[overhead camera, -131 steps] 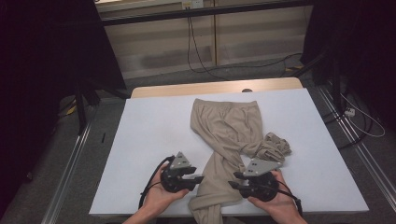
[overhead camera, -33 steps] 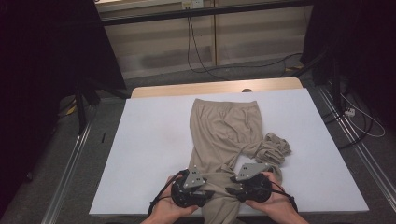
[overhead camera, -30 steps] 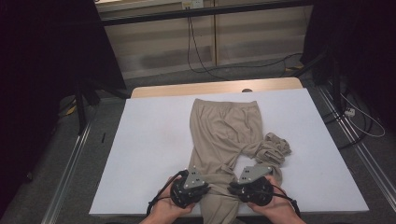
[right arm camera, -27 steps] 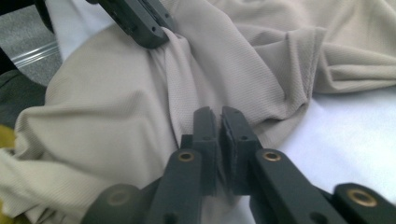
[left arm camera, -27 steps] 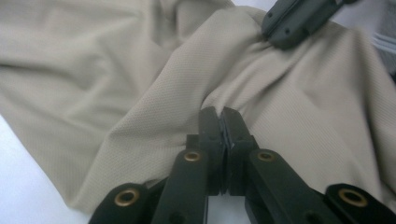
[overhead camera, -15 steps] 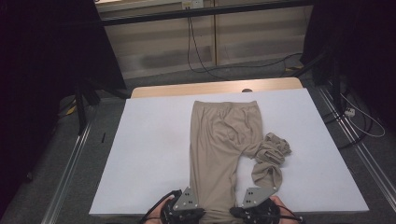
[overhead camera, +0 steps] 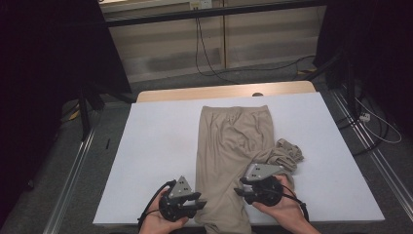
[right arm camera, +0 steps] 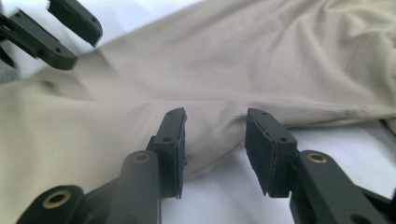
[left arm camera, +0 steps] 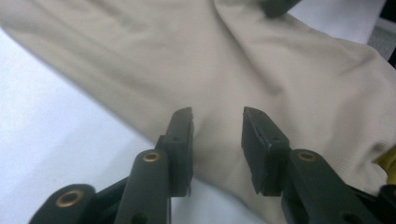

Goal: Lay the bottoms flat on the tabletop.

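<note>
Beige trousers [overhead camera: 234, 146] lie on the white table cover [overhead camera: 156, 146], waistband at the far end. One leg runs straight to the near edge; the other is bunched up [overhead camera: 287, 153] at the right. My left gripper [overhead camera: 200, 204] sits at the straight leg's left edge and my right gripper [overhead camera: 238, 190] at its right edge, pointing at each other. Both have just been opening. In the left gripper view the jaws of my left gripper [left arm camera: 217, 114] stand apart over the cloth [left arm camera: 280, 70]. My right gripper [right arm camera: 215, 114] is likewise open above the fabric [right arm camera: 233, 56], pinching nothing.
A bare wooden strip [overhead camera: 195, 92] shows at the table's far end. Metal rails [overhead camera: 73, 170] run along both sides, and cables [overhead camera: 370, 122] lie on the floor at the right. The left gripper's jaws [right arm camera: 60, 32] appear at the right gripper view's top left.
Both grippers drew the trouser leg toward the near edge and straightened it. They have since let go and moved back up the table, jaws apart.
</note>
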The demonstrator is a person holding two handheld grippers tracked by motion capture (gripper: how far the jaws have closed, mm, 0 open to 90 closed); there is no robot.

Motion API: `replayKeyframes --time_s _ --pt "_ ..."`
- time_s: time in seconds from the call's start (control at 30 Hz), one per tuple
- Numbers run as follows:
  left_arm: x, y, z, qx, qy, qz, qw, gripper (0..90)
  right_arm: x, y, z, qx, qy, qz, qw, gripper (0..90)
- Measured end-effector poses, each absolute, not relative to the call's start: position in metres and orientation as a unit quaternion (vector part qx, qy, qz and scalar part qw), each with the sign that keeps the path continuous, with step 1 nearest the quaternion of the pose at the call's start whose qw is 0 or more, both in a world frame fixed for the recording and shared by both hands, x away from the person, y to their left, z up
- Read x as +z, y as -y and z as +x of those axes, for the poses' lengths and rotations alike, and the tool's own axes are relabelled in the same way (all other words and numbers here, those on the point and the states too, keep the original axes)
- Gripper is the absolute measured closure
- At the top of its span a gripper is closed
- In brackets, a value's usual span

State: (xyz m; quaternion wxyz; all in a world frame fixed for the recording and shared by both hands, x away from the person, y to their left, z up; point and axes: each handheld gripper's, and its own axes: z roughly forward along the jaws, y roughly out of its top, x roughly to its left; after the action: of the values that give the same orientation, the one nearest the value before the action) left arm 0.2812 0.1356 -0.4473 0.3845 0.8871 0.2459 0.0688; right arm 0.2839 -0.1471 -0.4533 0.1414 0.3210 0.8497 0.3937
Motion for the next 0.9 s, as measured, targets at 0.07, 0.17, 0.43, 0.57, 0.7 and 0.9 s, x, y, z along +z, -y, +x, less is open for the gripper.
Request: replayKeyframes --time_s 0.07,0.17,0.43,0.57,0.7,0.9 --pt "-0.448 -0.135 0.280 0.075 -0.242 0.889 0.382 61.9 -0.460 0.145 0.284 0.375 -0.857 0.324 0.141 80.9" --pt "-0.451 -0.134 0.278 0.077 -0.234 0.895 0.372 56.5 -0.460 0.149 0.277 0.363 -0.859 0.330 0.147 89.1" --pt "-0.453 -0.117 0.279 0.086 -0.217 0.908 0.349 72.7 -0.455 0.177 0.268 0.347 -0.856 0.349 0.158 88.7" --pt "-0.450 -0.110 0.276 0.122 -0.224 0.909 0.330 90.0 -0.458 0.172 0.270 0.353 -0.856 0.344 0.155 79.7" --pt "-0.450 -0.118 0.295 0.121 -0.254 0.898 0.339 90.0 -0.459 0.163 0.276 0.354 -0.857 0.336 0.167 84.5" --pt "-0.452 -0.113 0.326 0.129 -0.281 0.885 0.348 90.0 -0.459 0.157 0.288 0.342 -0.852 0.344 0.195 90.0"
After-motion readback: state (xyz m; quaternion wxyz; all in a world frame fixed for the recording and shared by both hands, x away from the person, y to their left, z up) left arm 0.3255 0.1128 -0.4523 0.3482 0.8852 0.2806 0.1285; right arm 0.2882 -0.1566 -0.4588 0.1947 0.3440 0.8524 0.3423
